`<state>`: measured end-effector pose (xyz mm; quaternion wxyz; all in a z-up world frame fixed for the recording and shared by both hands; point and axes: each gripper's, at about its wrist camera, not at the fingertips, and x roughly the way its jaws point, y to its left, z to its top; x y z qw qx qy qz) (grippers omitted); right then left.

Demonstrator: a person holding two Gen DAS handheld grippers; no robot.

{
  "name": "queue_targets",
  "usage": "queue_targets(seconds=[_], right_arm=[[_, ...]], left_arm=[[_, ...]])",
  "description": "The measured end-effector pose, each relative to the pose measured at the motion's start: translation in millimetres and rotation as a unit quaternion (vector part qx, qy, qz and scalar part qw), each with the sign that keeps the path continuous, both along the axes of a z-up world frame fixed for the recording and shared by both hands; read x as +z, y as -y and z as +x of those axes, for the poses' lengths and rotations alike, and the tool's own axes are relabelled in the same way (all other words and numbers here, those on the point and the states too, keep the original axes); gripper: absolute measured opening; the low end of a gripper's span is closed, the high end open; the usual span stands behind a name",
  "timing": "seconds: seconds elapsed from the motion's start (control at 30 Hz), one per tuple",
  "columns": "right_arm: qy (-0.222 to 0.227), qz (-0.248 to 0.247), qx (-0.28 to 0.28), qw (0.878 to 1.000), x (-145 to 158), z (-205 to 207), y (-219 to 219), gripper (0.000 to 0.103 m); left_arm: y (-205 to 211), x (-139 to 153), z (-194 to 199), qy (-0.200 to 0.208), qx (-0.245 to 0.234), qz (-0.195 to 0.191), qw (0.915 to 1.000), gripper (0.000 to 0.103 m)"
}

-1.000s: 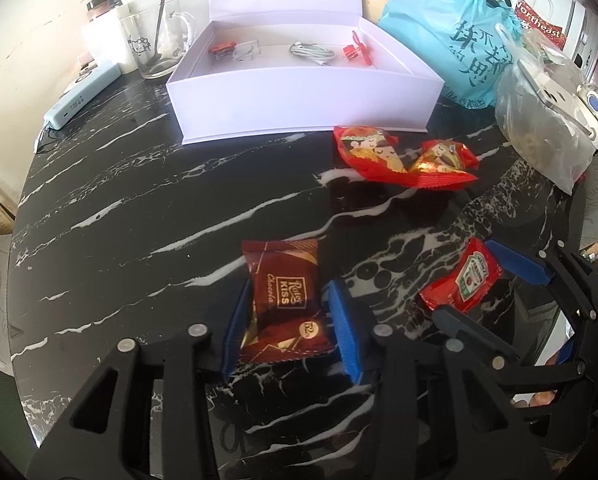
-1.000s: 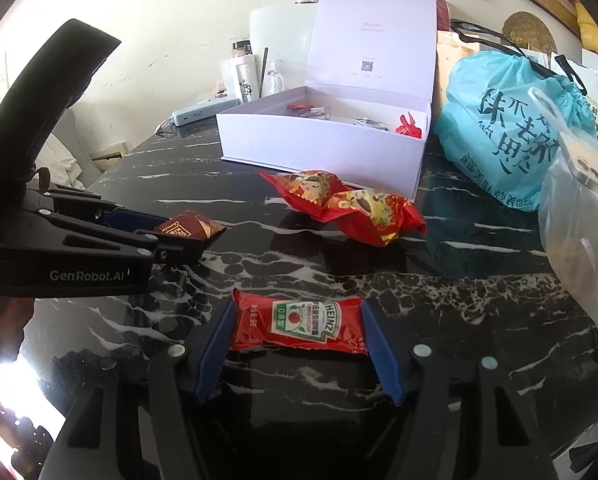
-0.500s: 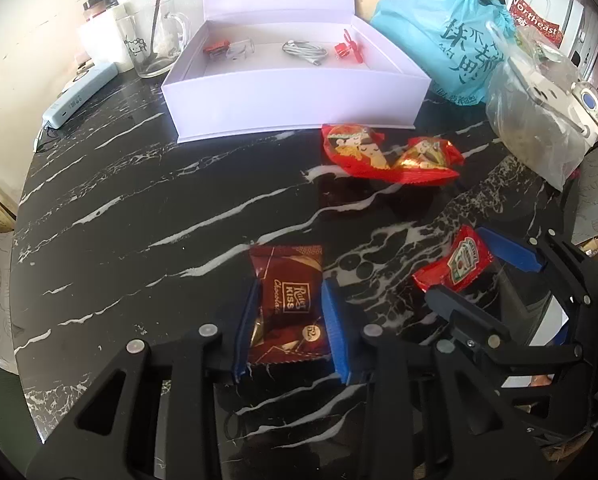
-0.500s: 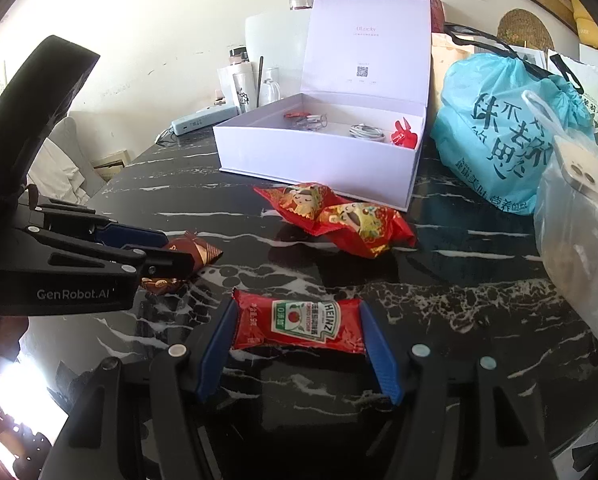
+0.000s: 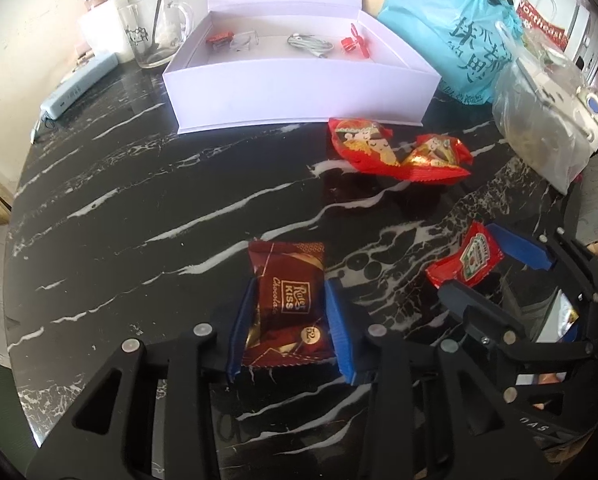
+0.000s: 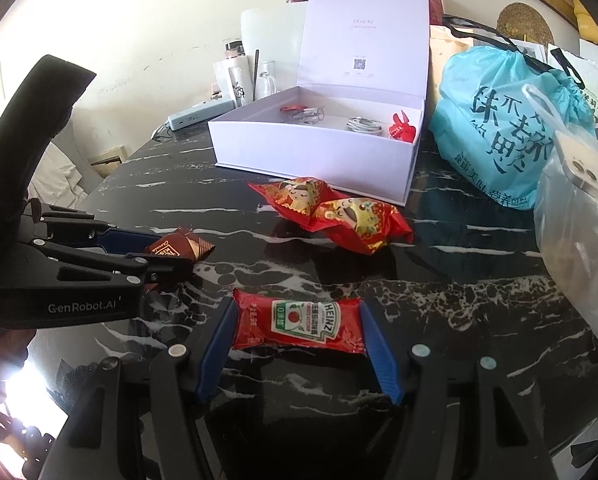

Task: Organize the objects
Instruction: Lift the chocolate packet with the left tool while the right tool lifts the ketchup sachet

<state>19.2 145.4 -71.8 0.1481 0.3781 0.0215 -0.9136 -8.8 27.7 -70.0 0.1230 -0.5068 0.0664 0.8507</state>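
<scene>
You are holding both grippers low over the black bench (image 5: pixel 139 184), side by side, both pointing toward the white box (image 5: pixel 299 92). Your left gripper (image 5: pixel 291 320) is sitting to the left of your right gripper (image 6: pixel 299 340).

The two blue fingers (image 5: pixel 241 324) of your left gripper are pressing on both sides of one brown chocolate packet (image 5: pixel 287 304). The packet is lying flat between them, with its top end sticking out past the tips. From the right camera, its front end is looking lifted a little off the bench.

The two blue fingers (image 6: pixel 215 344) of your right gripper are squeezing one red ketchup packet (image 6: pixel 303 322) by its two short ends. The packet is stretching across the gap between them, near the tips.

Two red snack bags (image 5: pixel 399 152) are lying together on the bench, between the grippers and the box. The box is standing open with its lid up, and a few small things are lying inside it. One blue bag (image 5: pixel 455 44) and one clear bag (image 5: pixel 547 128) are sitting to the right of the box. One glass mug (image 5: pixel 159 36) is standing to its left.
</scene>
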Motion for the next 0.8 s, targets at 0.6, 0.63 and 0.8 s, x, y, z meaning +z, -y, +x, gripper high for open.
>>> queue_targets(seconds=[0.6, 0.63, 0.8], right_arm=[[-0.016, -0.008, 0.007, 1.0, 23.0, -4.8, -0.5, 0.063], [-0.018, -0.009, 0.008, 1.0, 26.0, -5.2, -0.3, 0.063], [-0.032, -0.009, 0.014, 0.999, 41.2, -7.8, 2.4, 0.063]], left_arm=[[5.1, 11.0, -2.2, 0.004, 0.016, 0.015, 0.9997, 0.032], [6.9, 13.3, -2.8, 0.005, 0.02, 0.021, 0.9996, 0.032], [12.0, 28.7, -4.8, -0.004, 0.03, 0.032, 0.999, 0.032]])
